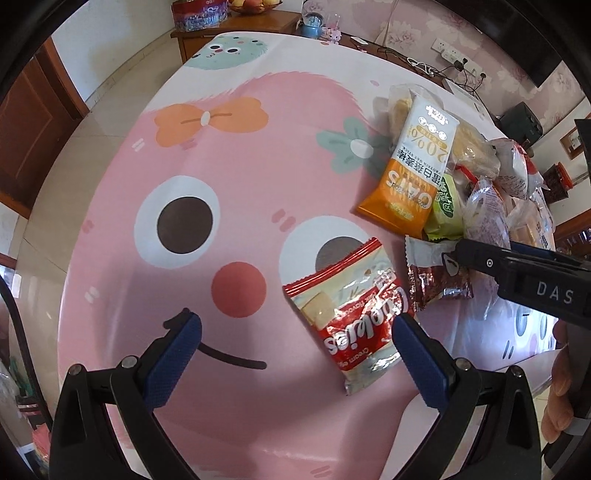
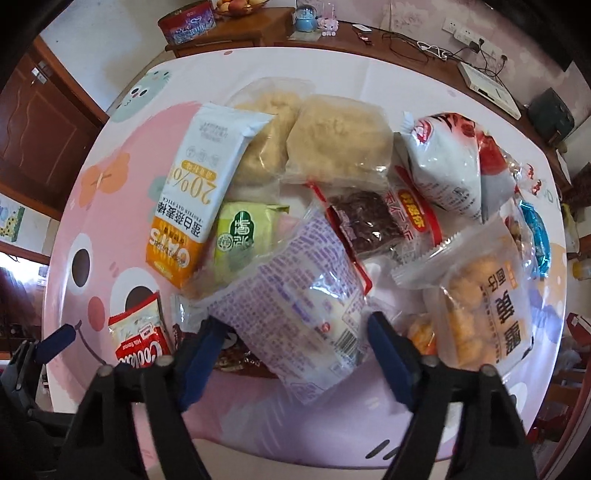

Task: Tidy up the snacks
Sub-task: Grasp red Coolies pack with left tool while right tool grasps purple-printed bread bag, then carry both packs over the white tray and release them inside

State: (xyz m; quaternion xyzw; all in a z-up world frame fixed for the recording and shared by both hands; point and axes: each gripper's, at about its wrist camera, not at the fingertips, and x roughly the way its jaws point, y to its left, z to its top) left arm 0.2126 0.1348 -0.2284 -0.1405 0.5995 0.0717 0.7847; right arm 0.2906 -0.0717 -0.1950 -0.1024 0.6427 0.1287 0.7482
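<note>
A red and white cookies packet [image 1: 349,314] lies on the pink cartoon tablecloth [image 1: 240,177], apart from the snack pile. My left gripper [image 1: 295,338] is open and empty above the cloth, its right finger beside the packet's edge. The pile holds an orange and white oats bar [image 2: 192,199], a green packet [image 2: 245,240], clear bags of pale pastry [image 2: 336,140], a white and red bag [image 2: 447,162] and a bag of golden balls [image 2: 484,295]. My right gripper [image 2: 291,328] is open, its fingers either side of a clear purple-printed bag [image 2: 295,295]. It also shows in the left wrist view [image 1: 452,258].
A dark red foil packet [image 1: 436,280] lies beside the cookies packet. Beyond the table stand a wooden cabinet [image 1: 236,33] with a tin and a fruit bowl, a snow globe [image 2: 306,18], cables and a white box [image 2: 487,86] on a side shelf.
</note>
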